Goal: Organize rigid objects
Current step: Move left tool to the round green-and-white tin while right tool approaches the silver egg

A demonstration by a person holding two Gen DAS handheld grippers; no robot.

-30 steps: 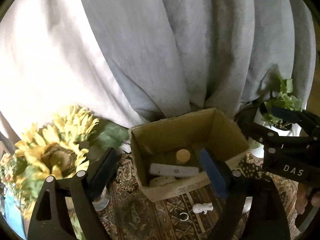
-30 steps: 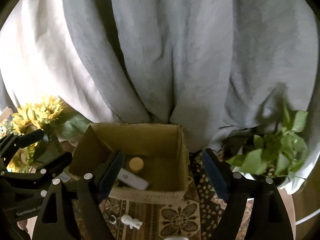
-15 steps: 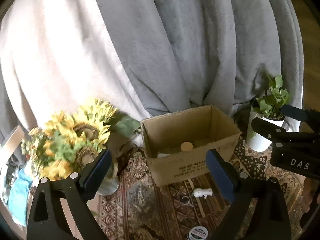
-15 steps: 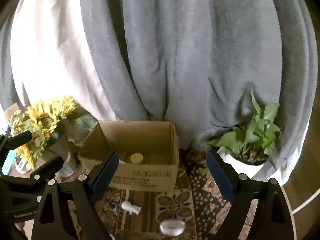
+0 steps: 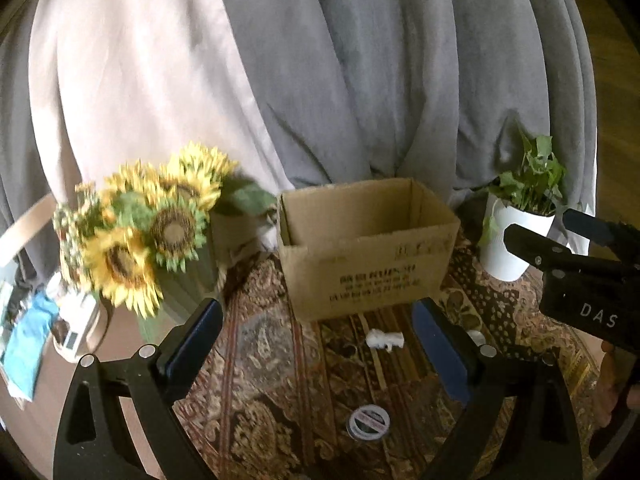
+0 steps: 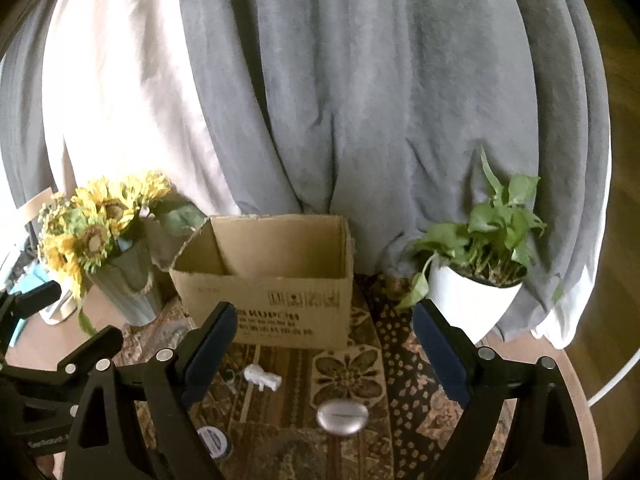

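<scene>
An open cardboard box (image 5: 368,256) (image 6: 276,296) stands on a patterned rug (image 5: 280,360); its inside is hidden from here. In front of it lie a small white figurine (image 5: 385,338) (image 6: 262,377), a small metal ring (image 6: 229,377), a round tin (image 5: 369,421) (image 6: 214,442) and a silver oval object (image 6: 342,417). My left gripper (image 5: 318,340) is open and empty, in front of the box. My right gripper (image 6: 324,344) is open and empty, also in front of the box, above the oval object. The right gripper's body shows at the right of the left wrist view (image 5: 576,276).
A vase of sunflowers (image 5: 160,232) (image 6: 100,240) stands left of the box. A white pot with a green plant (image 5: 520,216) (image 6: 476,280) stands to its right. Grey and white draped cloth (image 6: 320,80) hangs behind. Clutter lies at the far left (image 5: 48,328).
Both grippers have pulled back and down from over the box. The box now looks smaller, its contents are out of sight, and the tin and the oval object have come into view.
</scene>
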